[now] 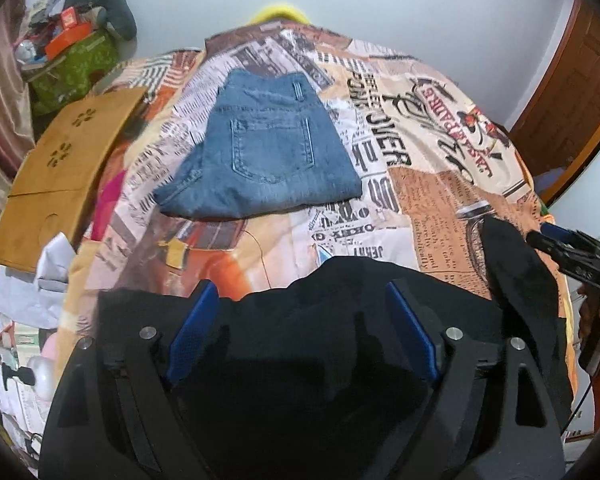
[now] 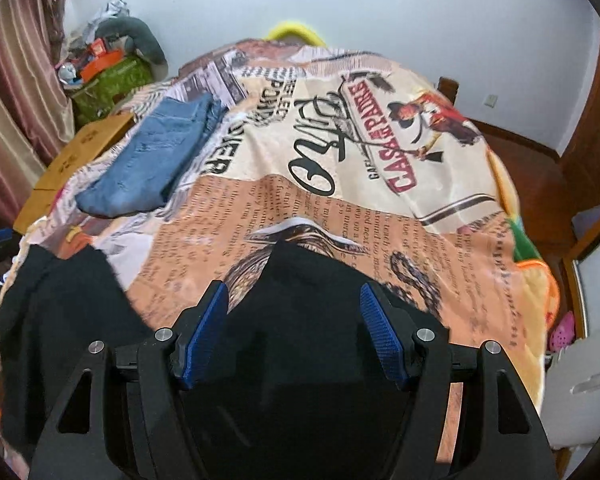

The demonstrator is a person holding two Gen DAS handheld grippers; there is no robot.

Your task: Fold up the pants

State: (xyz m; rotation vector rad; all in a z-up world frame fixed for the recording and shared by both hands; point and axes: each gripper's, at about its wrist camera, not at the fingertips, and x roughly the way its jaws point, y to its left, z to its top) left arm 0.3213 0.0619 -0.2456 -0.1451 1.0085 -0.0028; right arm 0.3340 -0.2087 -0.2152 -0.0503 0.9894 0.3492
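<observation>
Black pants (image 1: 300, 328) lie along the near edge of the bed, with one end standing up in a loose flap (image 1: 516, 272) on the right. My left gripper (image 1: 300, 286) hangs over them with its blue pads (image 1: 192, 332) wide apart. The cloth lies between the pads and neither pad presses on it. My right gripper (image 2: 293, 287) stands open the same way over another part of the black pants (image 2: 296, 340). It also shows at the right edge of the left wrist view as the right gripper (image 1: 572, 252). More black cloth (image 2: 60, 300) spreads to its left.
A folded pair of blue jeans (image 1: 268, 156) (image 2: 152, 160) lies further back on the printed bedspread (image 1: 420, 184) (image 2: 380, 200). A brown cardboard sheet (image 1: 60, 168) lies at the bed's left edge, with a cluttered green bag (image 1: 76, 68) behind it. A wooden door (image 1: 572, 92) stands at the right.
</observation>
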